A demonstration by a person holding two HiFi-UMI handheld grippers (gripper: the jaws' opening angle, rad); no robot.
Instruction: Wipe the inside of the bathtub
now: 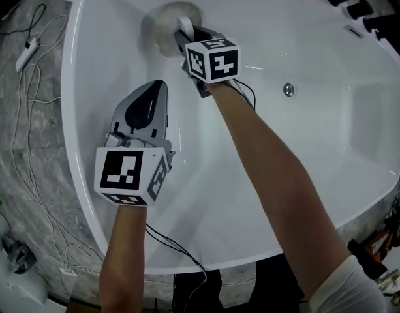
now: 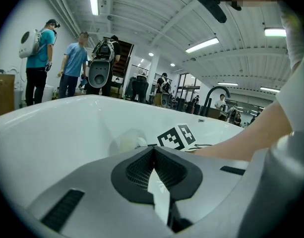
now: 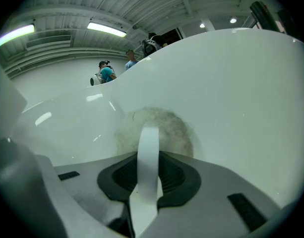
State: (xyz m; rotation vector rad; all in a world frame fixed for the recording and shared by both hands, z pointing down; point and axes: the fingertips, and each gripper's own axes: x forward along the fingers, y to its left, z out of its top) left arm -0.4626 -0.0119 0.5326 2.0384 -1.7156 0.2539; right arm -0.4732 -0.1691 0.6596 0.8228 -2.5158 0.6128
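R tongs on pad, white tub.

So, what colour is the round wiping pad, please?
The pad is greyish off-white, clearest in the right gripper view.

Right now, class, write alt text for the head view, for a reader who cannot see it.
Seen from above, the right gripper holds a round, fluffy off-white wiping pad by its white strap against the inside wall of a glossy white bathtub. The left gripper hovers empty nearby, jaws together.
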